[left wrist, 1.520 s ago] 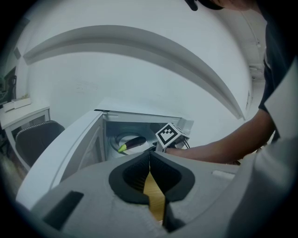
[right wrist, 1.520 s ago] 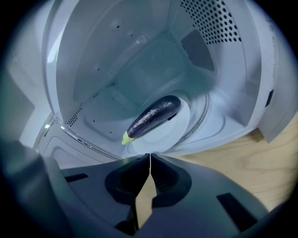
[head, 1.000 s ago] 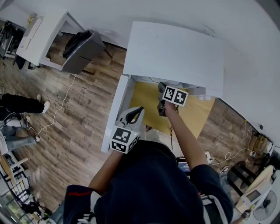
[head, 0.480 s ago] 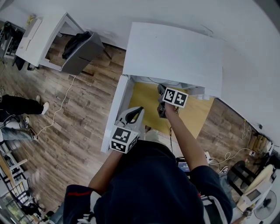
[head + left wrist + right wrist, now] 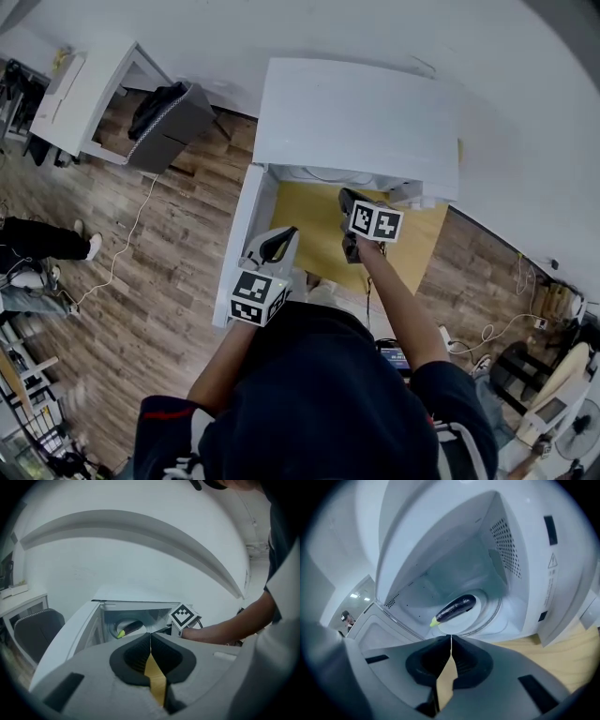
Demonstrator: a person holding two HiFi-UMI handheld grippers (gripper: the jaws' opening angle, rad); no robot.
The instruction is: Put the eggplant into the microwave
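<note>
Since the earlier head view, our right tool has drawn back a little from the mouth of the microwave, toward the bottom of the frame, while our left tool has kept its place at lower left of centre. Nearest to us, both tools are closed and empty. In each gripper view the two dark pads meet at their tips with nothing between them, and only a sliver of the yellow surface shows through the gap lower down. Our left tool hangs just beside the outer edge of the open door, which swings out toward the left of the head view. From the left gripper view we see the right tool's marker cube right of centre, with our forearm behind it. Beyond the right tool's tips the white cavity stands open. The eggplant lies inside it on the round turntable, apart from both tools, with its pale green stem end pointing to the lower left and its dark body running up to the right. Farther off, at the left of the head view, wooden floor spreads out.
</note>
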